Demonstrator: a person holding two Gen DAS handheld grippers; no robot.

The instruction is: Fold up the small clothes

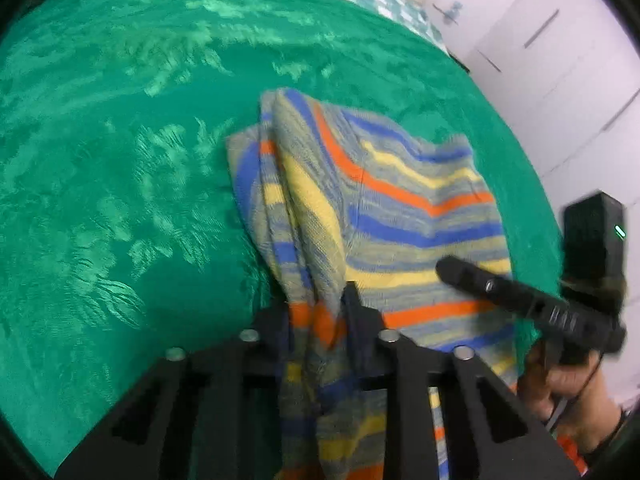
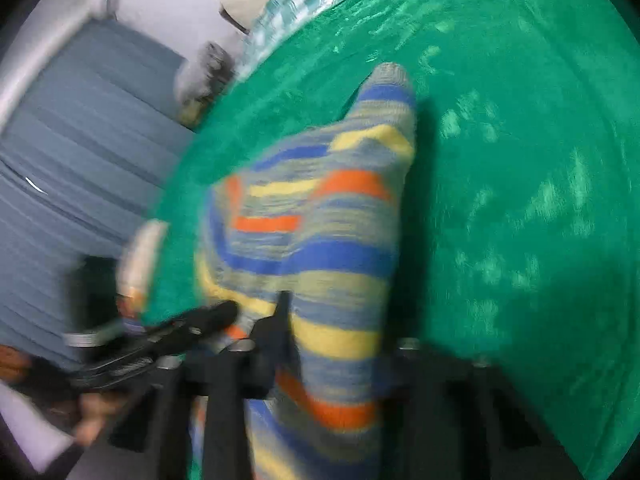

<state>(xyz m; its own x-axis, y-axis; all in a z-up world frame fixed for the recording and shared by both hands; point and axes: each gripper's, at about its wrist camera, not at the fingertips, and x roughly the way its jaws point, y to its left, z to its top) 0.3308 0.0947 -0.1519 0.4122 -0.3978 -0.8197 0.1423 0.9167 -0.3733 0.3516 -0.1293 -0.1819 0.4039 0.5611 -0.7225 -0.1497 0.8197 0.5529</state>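
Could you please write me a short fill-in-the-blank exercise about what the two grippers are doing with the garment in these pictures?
1. The striped knit garment lies partly on a cloth coloured ____.
2. The left gripper is shut on a bunched ____ of that garment.
3. Beyond the green cloth, at the far edge, lies a fabric with a ____ pattern.
4. The right gripper is ____ on the same garment.

Missing words: green; fold; checked; shut
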